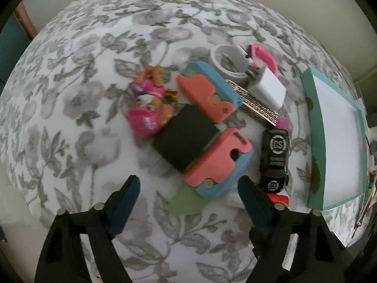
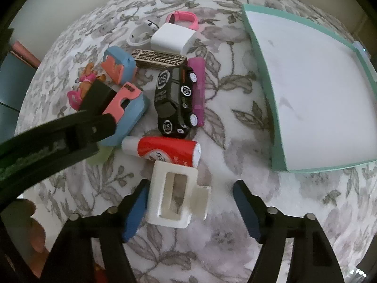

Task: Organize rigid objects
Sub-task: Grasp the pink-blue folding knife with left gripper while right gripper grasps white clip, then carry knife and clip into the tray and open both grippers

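While both grippers (image 1: 188, 188) (image 2: 190, 195) gape (nothing clamped): two coral-blue cases (image 1: 219, 162), one toy car (image 2: 175, 101).

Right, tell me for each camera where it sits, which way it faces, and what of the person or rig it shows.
Left wrist: on the left gripper, facing steeply down at the coral-and-blue case; only its own open fingers show.
Right wrist: on the right gripper, facing down at the white holder, its left pad beside it; the left gripper's arm and a hand show.
Shared: toy car, teal tray, floral cloth.

Toys and gadgets (image 2: 175, 103) cluster beside an empty teal tray (image 2: 266, 75).
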A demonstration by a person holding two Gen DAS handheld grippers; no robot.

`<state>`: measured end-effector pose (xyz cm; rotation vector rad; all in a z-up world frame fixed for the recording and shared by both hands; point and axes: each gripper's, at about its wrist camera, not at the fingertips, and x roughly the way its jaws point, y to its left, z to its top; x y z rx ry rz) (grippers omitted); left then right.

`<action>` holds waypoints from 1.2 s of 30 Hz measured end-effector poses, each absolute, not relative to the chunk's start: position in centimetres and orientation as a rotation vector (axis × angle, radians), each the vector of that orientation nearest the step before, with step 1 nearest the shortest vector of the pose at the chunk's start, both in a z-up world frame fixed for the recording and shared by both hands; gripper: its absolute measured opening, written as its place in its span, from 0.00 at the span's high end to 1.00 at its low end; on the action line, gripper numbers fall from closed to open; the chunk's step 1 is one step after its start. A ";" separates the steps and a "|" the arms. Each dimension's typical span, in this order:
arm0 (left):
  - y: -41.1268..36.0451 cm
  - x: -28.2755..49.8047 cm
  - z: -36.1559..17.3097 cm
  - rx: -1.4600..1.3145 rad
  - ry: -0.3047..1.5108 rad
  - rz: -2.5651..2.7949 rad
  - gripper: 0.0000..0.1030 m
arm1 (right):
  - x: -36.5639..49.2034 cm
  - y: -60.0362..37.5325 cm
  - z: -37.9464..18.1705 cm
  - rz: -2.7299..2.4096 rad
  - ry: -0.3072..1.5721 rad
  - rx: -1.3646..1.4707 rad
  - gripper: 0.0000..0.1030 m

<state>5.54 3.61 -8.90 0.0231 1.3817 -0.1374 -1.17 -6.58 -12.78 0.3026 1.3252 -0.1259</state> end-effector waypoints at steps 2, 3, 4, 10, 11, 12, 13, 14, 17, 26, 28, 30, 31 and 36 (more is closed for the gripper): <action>2.6 5.6 -9.2 0.036 1.384 -0.148 0.18 | -1.2 -7.1 -12.6 -0.127 1.325 0.307 0.35; 2.2 5.6 -9.3 0.040 1.385 -0.151 0.23 | -1.4 -7.3 -12.6 -0.129 1.326 0.308 0.36; 1.9 5.7 -9.6 0.042 1.388 -0.154 0.27 | -1.3 -8.0 -12.4 -0.129 1.329 0.311 0.39; 0.0 6.6 -11.2 0.071 1.410 -0.161 0.34 | -1.1 -10.2 -11.7 -0.125 1.332 0.334 0.48; -0.3 6.6 -11.5 0.080 1.410 -0.157 0.34 | -0.8 -10.0 -11.9 -0.129 1.333 0.331 0.48; -0.8 6.9 -11.8 0.101 1.406 -0.148 0.34 | -0.9 -10.3 -12.0 -0.131 1.332 0.326 0.48; -1.2 7.0 -11.8 0.119 1.398 -0.144 0.35 | -0.7 -10.7 -12.1 -0.130 1.331 0.328 0.49; -1.4 7.0 -11.9 0.129 1.394 -0.141 0.35 | -0.6 -10.7 -12.2 -0.125 1.331 0.334 0.49; -1.9 7.4 -12.0 0.128 1.389 -0.138 0.36 | -0.6 -11.0 -12.5 -0.109 1.329 0.336 0.49; 0.3 6.2 -10.7 0.064 1.393 -0.149 0.51 | -1.0 -10.8 -13.0 -0.092 1.325 0.339 0.53; 0.6 6.1 -10.5 0.039 1.398 -0.153 0.52 | -1.8 -10.8 -11.8 -0.084 1.324 0.351 0.53; 0.9 5.8 -10.2 0.025 1.393 -0.160 0.53 | -1.9 -11.3 -11.3 -0.076 1.325 0.369 0.53; 0.9 5.7 -10.0 0.020 1.391 -0.163 0.53 | -2.0 -11.4 -11.1 -0.077 1.325 0.372 0.53; 1.9 5.2 -7.3 0.002 1.332 -0.173 0.55 | -2.0 -12.3 -9.4 -0.060 1.285 0.402 0.53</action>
